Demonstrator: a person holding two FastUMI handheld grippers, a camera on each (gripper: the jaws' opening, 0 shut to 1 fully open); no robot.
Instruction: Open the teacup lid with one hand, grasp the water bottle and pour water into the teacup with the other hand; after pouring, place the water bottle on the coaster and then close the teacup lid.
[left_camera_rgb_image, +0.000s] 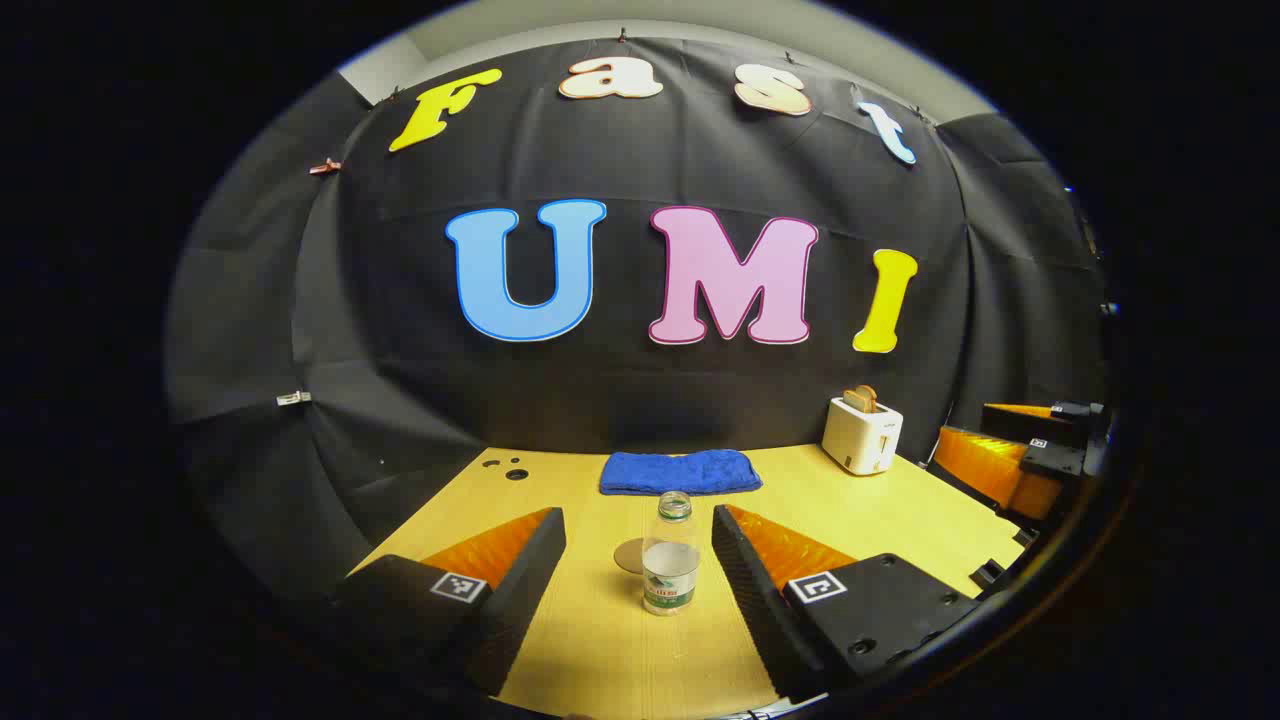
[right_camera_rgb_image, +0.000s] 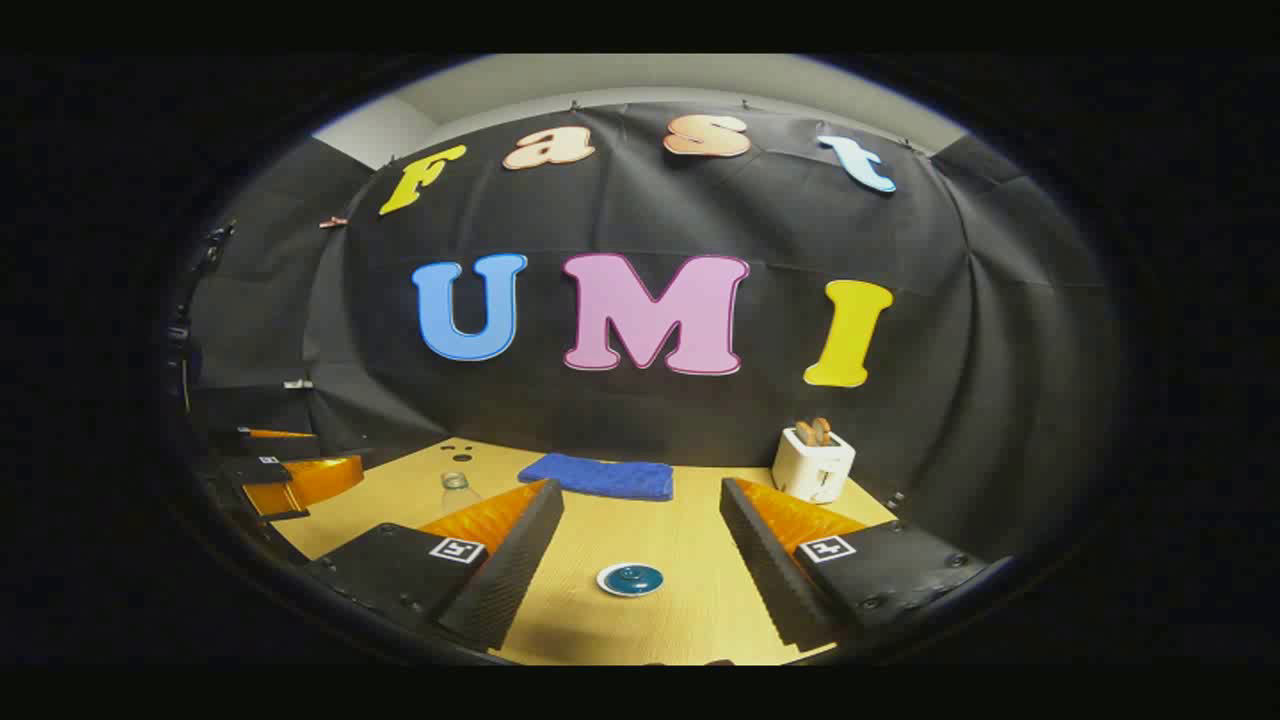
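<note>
A: Where did the water bottle stand?

B: Upright on the wooden table, framed ahead between the left gripper fingers, which gaped wide and empty. The coaster lay just behind it.

A: And the teacup?

B: Lidded, ahead of the right gripper, also spread wide, holding nothing.

A: How would the bottle handle?

B: Likely light, thin-walled and slippery (partly filled), best taken at mid-body.
</note>
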